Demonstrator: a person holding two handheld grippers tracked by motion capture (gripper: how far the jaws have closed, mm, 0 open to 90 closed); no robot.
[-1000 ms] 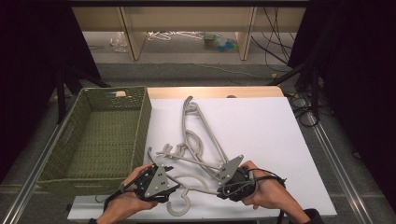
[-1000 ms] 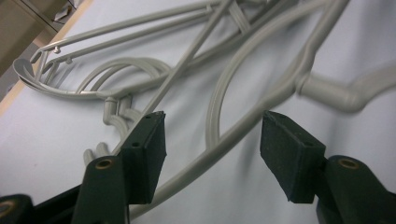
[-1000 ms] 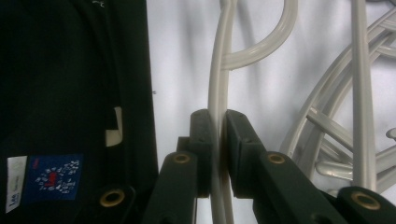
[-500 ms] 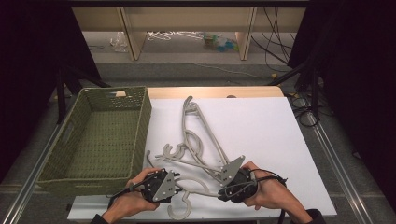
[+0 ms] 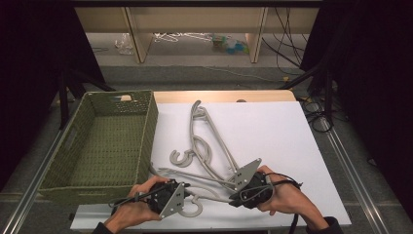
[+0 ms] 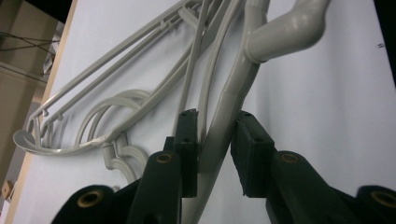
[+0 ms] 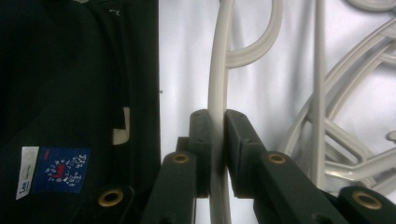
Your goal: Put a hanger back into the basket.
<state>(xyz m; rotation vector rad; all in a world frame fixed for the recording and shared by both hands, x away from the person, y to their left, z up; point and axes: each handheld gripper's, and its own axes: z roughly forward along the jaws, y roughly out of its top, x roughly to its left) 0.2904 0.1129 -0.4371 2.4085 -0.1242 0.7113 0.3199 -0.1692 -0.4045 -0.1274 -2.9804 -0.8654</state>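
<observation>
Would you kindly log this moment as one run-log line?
left tongs: around hanger bar, right pad apart | right tongs: shut on hanger | basket: nothing inside

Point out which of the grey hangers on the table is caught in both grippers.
The nearest hanger, lying crosswise along the table's front edge: the left gripper straddles it near its hook and the right gripper clamps its arm. The others lie farther back, untouched.

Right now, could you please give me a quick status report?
Right tool shut on grey plastic hanger. Left tool straddles its bar, gap on one side. Other hangers tangled alongside.
</observation>
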